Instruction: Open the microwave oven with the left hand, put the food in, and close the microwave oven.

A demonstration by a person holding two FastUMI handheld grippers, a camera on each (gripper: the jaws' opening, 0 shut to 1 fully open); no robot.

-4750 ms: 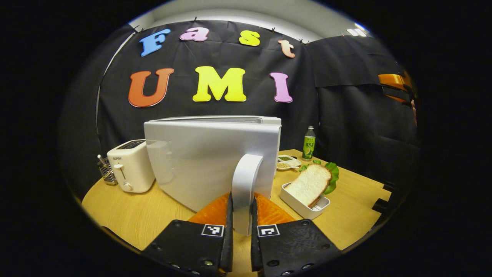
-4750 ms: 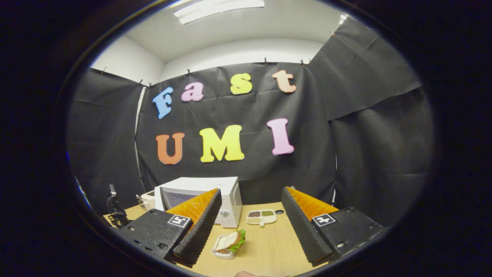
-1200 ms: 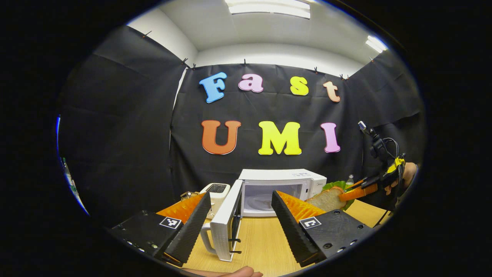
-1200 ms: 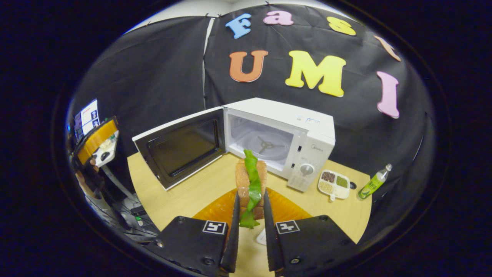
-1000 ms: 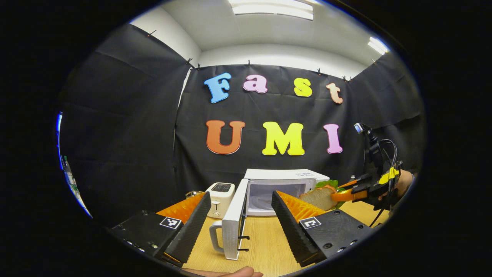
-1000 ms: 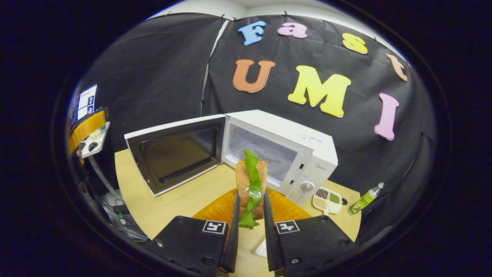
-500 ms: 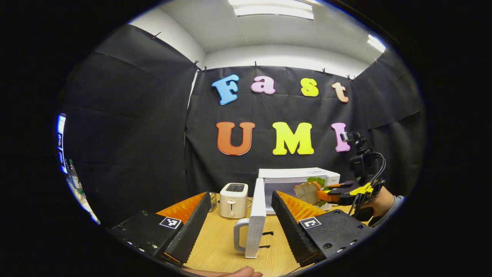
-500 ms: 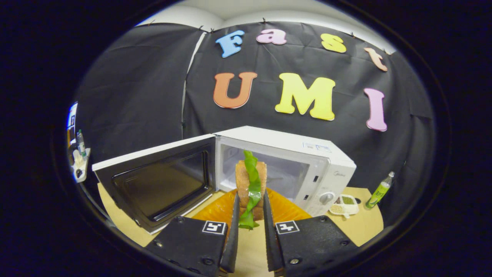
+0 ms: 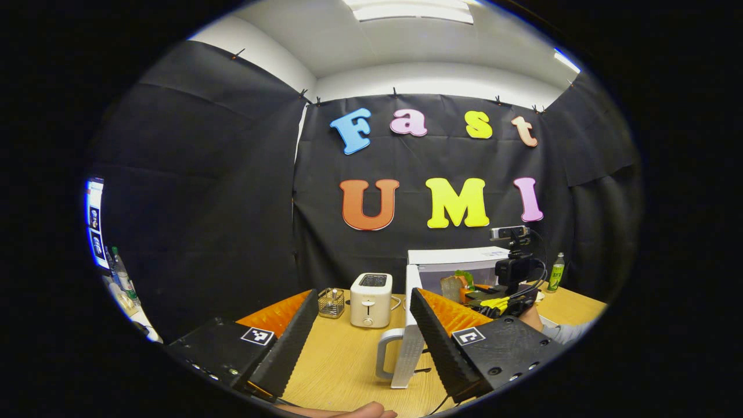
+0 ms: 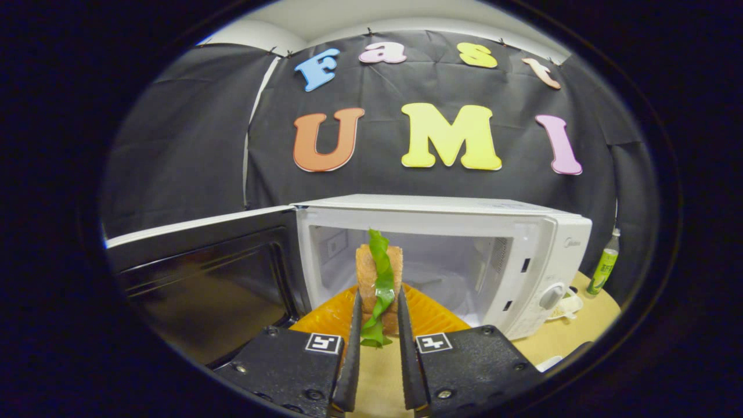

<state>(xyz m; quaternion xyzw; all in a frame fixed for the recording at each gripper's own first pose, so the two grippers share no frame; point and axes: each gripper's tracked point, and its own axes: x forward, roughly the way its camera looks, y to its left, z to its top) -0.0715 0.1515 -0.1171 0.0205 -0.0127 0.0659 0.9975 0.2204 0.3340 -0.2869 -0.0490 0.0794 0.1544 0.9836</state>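
The white microwave (image 10: 540, 232) stands with its door (image 10: 203, 278) swung wide to the left, cavity lit and bare. My right gripper (image 10: 378, 296) is shut on the sandwich (image 10: 380, 273), two bread slices with a green lettuce leaf, held upright at the mouth of the cavity. In the left gripper view my left gripper (image 9: 364, 293) is open with nothing between its fingers, back from the door (image 9: 409, 342), which is seen edge-on with its handle (image 9: 384, 355). Farther off there, the right gripper (image 9: 484, 293) holds the sandwich (image 9: 451, 286) at the microwave (image 9: 458, 258).
A white toaster (image 9: 370, 299) and a small wire basket (image 9: 331, 302) stand left of the microwave. A green bottle (image 10: 605, 264) and a white condiment dish (image 10: 560, 310) sit to its right. A white tray corner (image 10: 548, 364) lies near the table's front.
The right gripper has carried the sandwich forward and lower, up to the microwave's opening. The left gripper has drawn back and turned left, still open; the door stays wide.
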